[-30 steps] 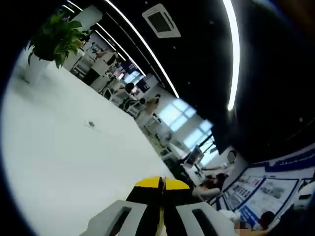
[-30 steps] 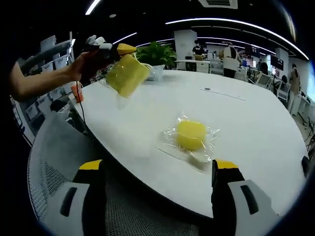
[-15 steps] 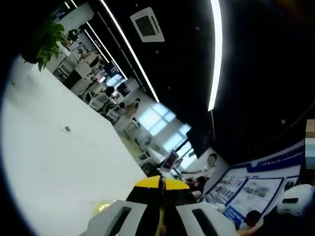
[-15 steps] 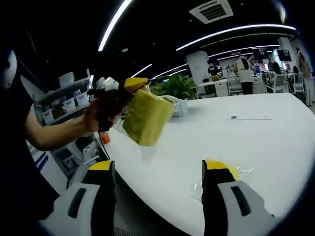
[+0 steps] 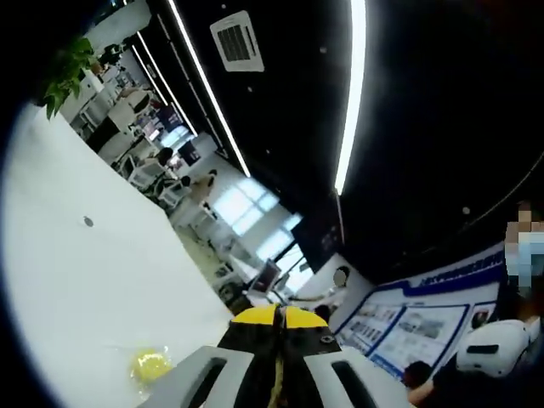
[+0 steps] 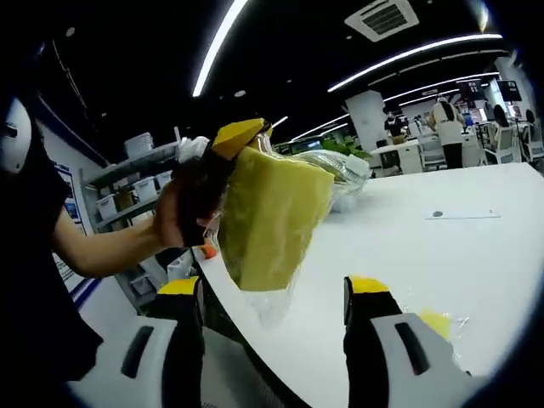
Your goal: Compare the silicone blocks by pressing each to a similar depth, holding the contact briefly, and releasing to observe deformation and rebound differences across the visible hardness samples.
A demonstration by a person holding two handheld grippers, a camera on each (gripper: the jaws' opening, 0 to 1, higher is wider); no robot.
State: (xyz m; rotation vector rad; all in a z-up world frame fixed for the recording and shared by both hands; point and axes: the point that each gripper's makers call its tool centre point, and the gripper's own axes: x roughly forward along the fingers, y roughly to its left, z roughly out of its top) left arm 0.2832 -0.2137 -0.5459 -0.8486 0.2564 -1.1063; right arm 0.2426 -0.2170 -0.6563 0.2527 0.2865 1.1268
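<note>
Yellow block (image 6: 272, 217) held in left tool (image 6: 240, 136): matt, rubbery-looking, wrapped in clear glossy plastic film. Round yellow block (image 5: 150, 366) beside left tool's tips: same crinkly clear film. Worktop (image 6: 442, 246): smooth white, slight sheen. Right tool (image 6: 274, 293) fingers: black, yellow-capped, plastic-looking.

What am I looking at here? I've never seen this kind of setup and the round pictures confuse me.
There is no robot: a person holds a two-jaw hand gripper in each hand, and a fisheye camera rides on each. In the right gripper view, that gripper stands open, jaws apart with yellow tips. Beyond it the left gripper, in the person's hand, is shut on the plastic wrap of a yellow rectangular silicone block lifted off the white table. In the left gripper view, its jaws meet at the bottom, and a round yellow block in clear wrap lies on the table. An office fills the background.
</note>
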